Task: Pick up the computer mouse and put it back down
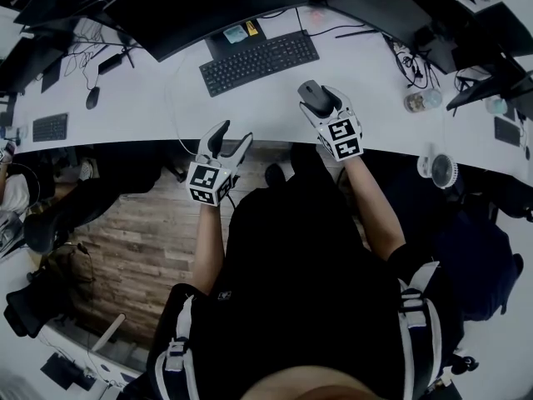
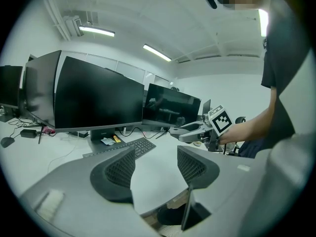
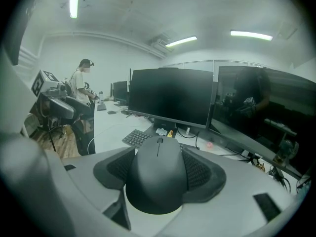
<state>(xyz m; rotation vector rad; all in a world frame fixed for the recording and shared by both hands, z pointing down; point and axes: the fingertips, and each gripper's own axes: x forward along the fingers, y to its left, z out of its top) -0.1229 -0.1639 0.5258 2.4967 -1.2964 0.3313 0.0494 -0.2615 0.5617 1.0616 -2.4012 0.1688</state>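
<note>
A dark grey computer mouse [image 1: 311,95] sits between the jaws of my right gripper [image 1: 320,103] over the white desk [image 1: 250,111], right of the keyboard. In the right gripper view both ribbed pads [image 3: 120,168] press against the flanks of the mouse [image 3: 158,179], so that gripper is shut on it. I cannot tell whether the mouse rests on the desk or hangs just above it. My left gripper [image 1: 223,141] hovers at the desk's front edge, open, with only bare desktop between its fingers [image 2: 120,172]. From the left gripper view, the right gripper [image 2: 191,132] shows off to the right.
A black keyboard [image 1: 259,61] lies before a wide curved monitor [image 1: 208,2]. A second mouse [image 1: 92,97] and a small keypad [image 1: 50,127] lie far left. A jar [image 1: 420,100], cables and a small fan [image 1: 441,171] are at right. A person [image 3: 80,85] stands far off.
</note>
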